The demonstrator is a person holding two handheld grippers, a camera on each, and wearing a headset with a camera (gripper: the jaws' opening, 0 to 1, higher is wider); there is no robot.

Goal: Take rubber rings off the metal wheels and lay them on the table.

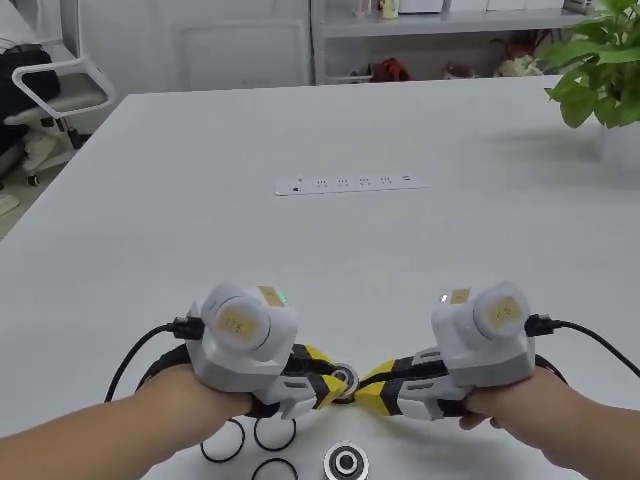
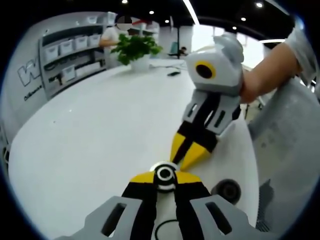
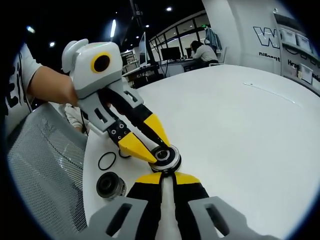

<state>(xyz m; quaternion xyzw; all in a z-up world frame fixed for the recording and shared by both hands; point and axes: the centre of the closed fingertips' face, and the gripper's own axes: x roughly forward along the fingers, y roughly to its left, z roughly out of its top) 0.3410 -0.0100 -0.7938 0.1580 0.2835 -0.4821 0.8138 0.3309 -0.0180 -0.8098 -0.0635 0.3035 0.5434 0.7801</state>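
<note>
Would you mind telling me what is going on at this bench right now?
A person is working at a white table with a claw in each hand. The left claw is shut on a small metal wheel, while the right claw, jaws together, meets that wheel's rim, apparently to work its rubber ring off. Three black rubber rings already lie on the table near the left hand, beside a second wheel.

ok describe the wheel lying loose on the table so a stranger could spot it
Find the near edge of the white table. Closer to the person than the held wheel in the left gripper, a loose metal wheel lies flat, untouched, right of three black rings.
</note>
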